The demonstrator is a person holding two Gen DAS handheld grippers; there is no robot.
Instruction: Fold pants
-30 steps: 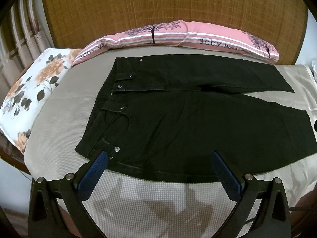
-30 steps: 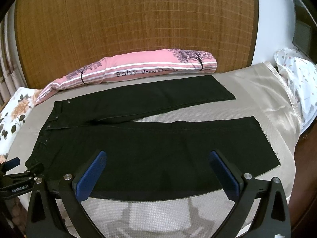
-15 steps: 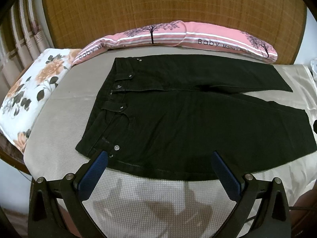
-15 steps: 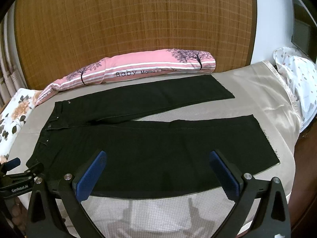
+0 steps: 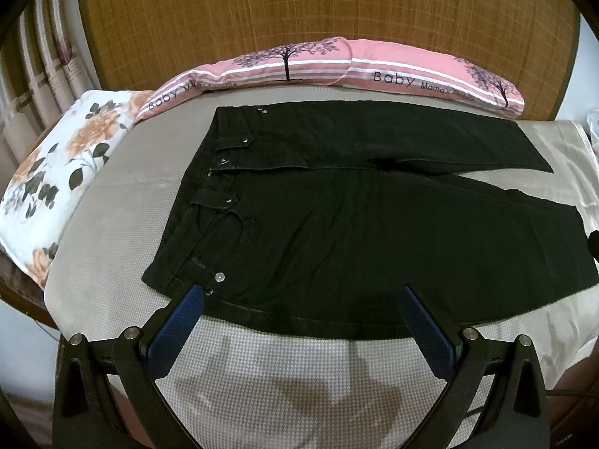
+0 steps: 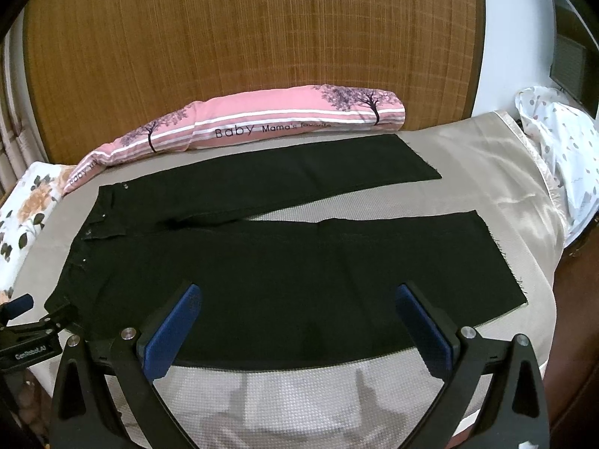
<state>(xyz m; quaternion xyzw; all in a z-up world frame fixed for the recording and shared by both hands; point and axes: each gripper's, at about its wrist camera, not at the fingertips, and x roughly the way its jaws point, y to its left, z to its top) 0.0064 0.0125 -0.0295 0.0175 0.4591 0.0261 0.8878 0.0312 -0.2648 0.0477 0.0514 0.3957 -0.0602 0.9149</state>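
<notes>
While black pants (image 5: pixel 355 224) lie flat on the bed (image 5: pixel 112 247), left gripper (image 5: pixel 303 321) fingers wide at 6 o'clock, right gripper (image 6: pixel 297 320) likewise wide, pink pillow (image 6: pixel 262 127) at 12

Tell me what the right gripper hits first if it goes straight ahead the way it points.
Probably the near leg of the black pants; the open right gripper points at it, though depth is unclear.

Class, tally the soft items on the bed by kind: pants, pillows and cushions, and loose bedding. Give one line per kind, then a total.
Black pants: 1
Pillows and cushions: 2, the pink bolster and the floral pillow
White spotted bedding: 1
Total: 4
</notes>
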